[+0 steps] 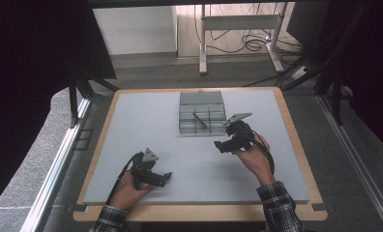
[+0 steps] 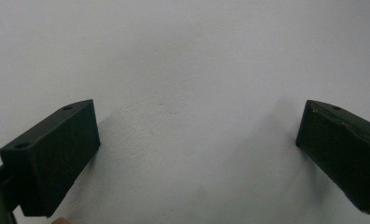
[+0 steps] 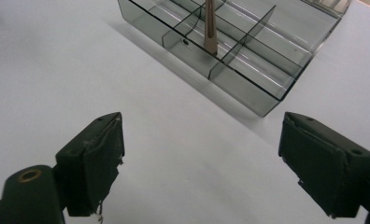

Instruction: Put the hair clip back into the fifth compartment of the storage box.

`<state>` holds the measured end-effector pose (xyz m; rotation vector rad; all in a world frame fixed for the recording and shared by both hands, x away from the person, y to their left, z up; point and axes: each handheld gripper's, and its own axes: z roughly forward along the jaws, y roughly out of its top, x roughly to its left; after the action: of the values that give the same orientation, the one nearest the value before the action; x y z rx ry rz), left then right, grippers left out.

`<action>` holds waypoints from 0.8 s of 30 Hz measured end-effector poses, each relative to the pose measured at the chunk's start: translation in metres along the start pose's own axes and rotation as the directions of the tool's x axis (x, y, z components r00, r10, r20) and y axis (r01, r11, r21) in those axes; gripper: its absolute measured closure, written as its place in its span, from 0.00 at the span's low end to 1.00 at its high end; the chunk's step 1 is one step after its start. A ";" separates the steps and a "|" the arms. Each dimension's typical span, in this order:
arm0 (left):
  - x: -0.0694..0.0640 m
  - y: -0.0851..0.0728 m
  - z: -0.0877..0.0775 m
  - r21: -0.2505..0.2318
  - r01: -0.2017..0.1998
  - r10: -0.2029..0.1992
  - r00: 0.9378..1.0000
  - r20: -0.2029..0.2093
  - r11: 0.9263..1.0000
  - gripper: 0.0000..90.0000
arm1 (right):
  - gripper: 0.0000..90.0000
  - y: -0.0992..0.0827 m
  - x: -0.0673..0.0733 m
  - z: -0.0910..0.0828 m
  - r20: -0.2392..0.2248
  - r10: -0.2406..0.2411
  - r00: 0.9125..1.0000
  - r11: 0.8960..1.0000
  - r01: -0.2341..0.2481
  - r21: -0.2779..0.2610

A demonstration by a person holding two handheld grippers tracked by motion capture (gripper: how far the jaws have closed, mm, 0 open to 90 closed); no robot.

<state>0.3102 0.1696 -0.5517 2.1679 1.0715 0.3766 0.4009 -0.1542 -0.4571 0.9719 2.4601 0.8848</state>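
Observation:
A clear smoky plastic organizer box (image 1: 201,117) with several compartments sits at the table's far centre; a thin brown stick (image 1: 199,120) leans across its dividers. In the right gripper view the box (image 3: 248,70) lies ahead with the stick (image 3: 209,25) resting inside. My right gripper (image 1: 219,146) hovers just right of the box's front, jaws wide apart, nothing between them (image 3: 202,154). My left gripper (image 1: 167,178) rests low near the table's front left, open over the bare mat (image 2: 197,135).
A grey mat (image 1: 146,125) covers the wooden table (image 1: 296,145). The box's lid (image 1: 201,97) stands open at its far side. Beyond the table are a desk frame (image 1: 238,29) and floor cables (image 1: 252,46).

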 end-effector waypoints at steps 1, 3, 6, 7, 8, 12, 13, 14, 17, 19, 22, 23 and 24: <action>0.000 0.000 0.000 0.000 0.000 0.000 1.000 0.000 1.000 0.00 | 0.14 -0.001 0.000 -0.001 0.002 0.000 1.000 1.000 0.000 0.000; 0.000 0.000 0.000 0.000 0.001 -0.001 1.000 0.000 1.000 0.00 | 0.13 -0.003 -0.001 -0.002 0.008 0.001 1.000 1.000 -0.001 -0.001; 0.000 0.000 0.000 0.000 0.003 -0.003 1.000 0.000 1.000 0.00 | 0.12 -0.007 -0.003 -0.003 0.008 0.005 1.000 1.000 -0.005 -0.001; 0.000 0.000 0.000 0.000 0.003 -0.003 1.000 0.000 1.000 0.00 | 0.11 -0.008 -0.003 -0.004 0.009 0.006 1.000 1.000 -0.006 0.000; 0.000 0.000 0.000 0.000 0.003 -0.003 1.000 0.001 1.000 0.00 | 0.11 -0.010 -0.004 -0.004 0.012 0.005 1.000 1.000 -0.005 0.003; 0.000 0.000 0.000 0.000 0.003 -0.003 1.000 0.001 1.000 0.00 | 0.10 -0.015 -0.006 -0.006 0.014 0.013 1.000 1.000 -0.013 0.008; 0.000 0.000 0.000 0.000 0.003 -0.003 1.000 0.001 1.000 0.00 | 0.10 -0.017 -0.006 -0.007 0.015 0.016 1.000 1.000 -0.016 0.009; 0.000 0.000 0.000 0.000 0.003 -0.003 1.000 0.000 1.000 0.00 | 0.10 -0.018 -0.007 -0.007 0.015 0.017 1.000 1.000 -0.017 0.010; 0.000 0.000 0.000 0.000 0.003 -0.003 1.000 0.001 1.000 0.00 | 0.10 -0.022 -0.009 -0.010 0.020 0.020 1.000 1.000 -0.020 0.013; 0.000 0.000 0.000 0.000 0.003 -0.003 1.000 0.001 1.000 0.00 | 0.10 -0.024 -0.009 -0.011 0.025 0.026 0.999 1.000 -0.026 0.013; 0.000 0.000 0.000 0.000 0.003 -0.003 1.000 0.001 1.000 0.00 | 0.10 -0.027 -0.011 -0.014 0.028 0.028 0.999 1.000 -0.028 0.012; 0.000 0.000 0.000 0.000 0.002 -0.002 1.000 0.001 1.000 0.00 | 0.10 -0.028 -0.011 -0.015 0.031 0.031 0.999 0.999 -0.032 0.011; 0.000 0.000 0.000 0.000 0.003 -0.003 1.000 0.001 1.000 0.00 | 0.10 -0.029 -0.012 -0.016 0.033 0.034 0.999 0.999 -0.034 0.013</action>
<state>0.3100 0.1694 -0.5517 2.1662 1.0739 0.3748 0.3865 -0.1859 -0.4634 1.0279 2.4322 0.8573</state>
